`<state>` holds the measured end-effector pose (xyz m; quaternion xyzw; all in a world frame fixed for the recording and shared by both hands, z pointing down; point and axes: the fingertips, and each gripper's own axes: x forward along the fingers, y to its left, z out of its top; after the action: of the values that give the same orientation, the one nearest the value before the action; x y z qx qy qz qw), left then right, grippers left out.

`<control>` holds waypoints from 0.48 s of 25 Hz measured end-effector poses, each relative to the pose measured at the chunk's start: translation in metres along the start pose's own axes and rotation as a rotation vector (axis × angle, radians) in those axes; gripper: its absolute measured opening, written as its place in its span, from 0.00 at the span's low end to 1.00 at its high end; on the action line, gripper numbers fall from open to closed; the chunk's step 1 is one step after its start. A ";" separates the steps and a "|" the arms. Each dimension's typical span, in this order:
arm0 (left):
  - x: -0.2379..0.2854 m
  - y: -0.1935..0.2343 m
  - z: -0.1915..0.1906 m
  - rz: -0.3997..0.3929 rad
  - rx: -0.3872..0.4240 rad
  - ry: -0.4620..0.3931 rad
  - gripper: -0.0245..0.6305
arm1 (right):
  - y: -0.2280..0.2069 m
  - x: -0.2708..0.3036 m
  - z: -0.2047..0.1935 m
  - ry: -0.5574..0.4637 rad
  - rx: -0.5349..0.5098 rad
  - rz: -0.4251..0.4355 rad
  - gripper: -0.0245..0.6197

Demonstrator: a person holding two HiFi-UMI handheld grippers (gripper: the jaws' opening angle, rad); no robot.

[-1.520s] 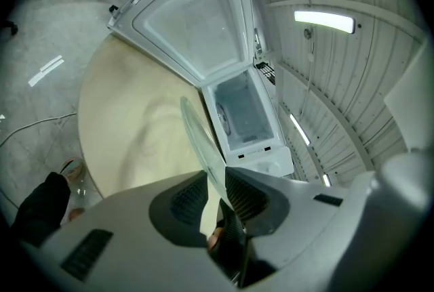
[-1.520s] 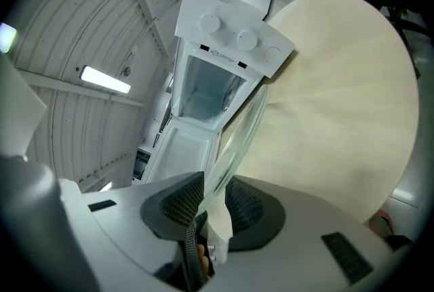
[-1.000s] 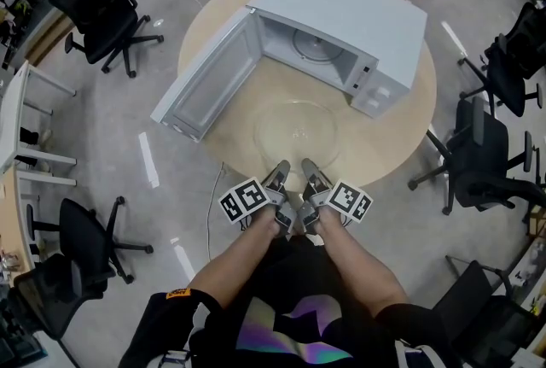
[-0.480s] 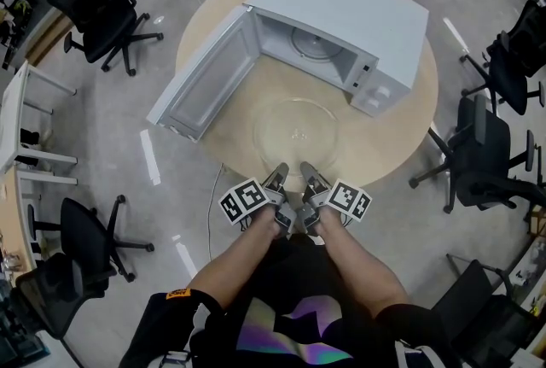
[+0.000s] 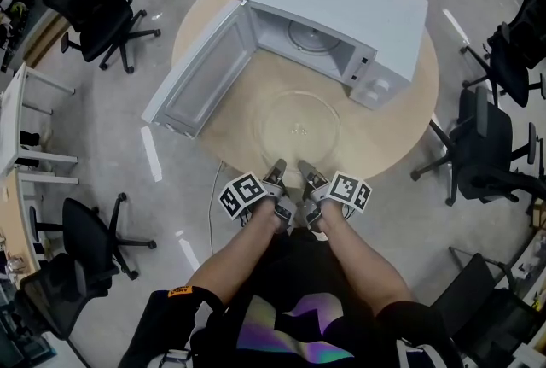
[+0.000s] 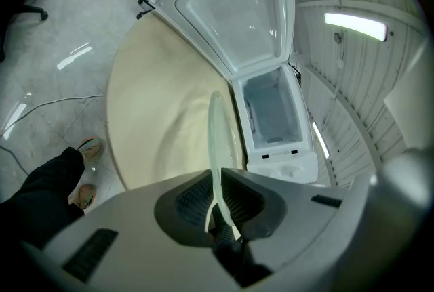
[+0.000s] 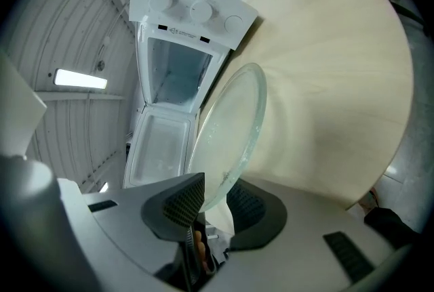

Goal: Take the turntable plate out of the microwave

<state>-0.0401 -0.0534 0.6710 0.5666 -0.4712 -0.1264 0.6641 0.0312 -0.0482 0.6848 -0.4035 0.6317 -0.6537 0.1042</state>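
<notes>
Far out to the left of the left tongs (image 5: 277, 166), an office chair (image 5: 98, 3) stands on the floor. Closer in, the microwave door (image 5: 200, 72) is swung wide open, ahead and to the left of those tongs. The left tongs carry a marker cube (image 5: 243, 196) on the outer side. Their jaws have just been closing, and the rim of the turntable plate (image 5: 299, 125) is right there between the ribbed pads (image 6: 192, 201), glass pinched on both sides: a grip on the near rim. The clear plate reaches straight out ahead of both tongs, out of the microwave (image 5: 341, 3). It lies over the round wooden table (image 5: 401, 123), between the tong tips and the open oven mouth. Whether its far edge touches the tabletop, I can't tell. Beyond the plate the cavity faces the tongs, a roller ring (image 5: 305, 35) showing on its floor. Just beside the left pair, the right tongs (image 5: 305, 167) are clamped on that same near rim, one pad (image 7: 178, 206) in front of the glass and the other behind it. Ahead and to their right are the microwave's knobs (image 5: 381, 87). Well off to the right, more office chairs (image 5: 495, 144) stand around the table.
</notes>
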 end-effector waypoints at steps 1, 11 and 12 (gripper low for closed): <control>0.001 0.001 0.000 0.003 -0.003 0.000 0.17 | -0.001 0.000 -0.001 0.008 0.009 0.001 0.19; 0.006 0.011 0.008 0.026 -0.021 -0.016 0.16 | -0.006 -0.004 -0.014 0.060 0.074 0.003 0.19; 0.007 0.012 0.008 0.029 -0.021 -0.016 0.16 | -0.007 -0.005 -0.016 0.063 0.073 -0.001 0.19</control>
<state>-0.0476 -0.0593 0.6840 0.5517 -0.4835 -0.1263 0.6678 0.0269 -0.0316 0.6910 -0.3788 0.6102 -0.6888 0.0984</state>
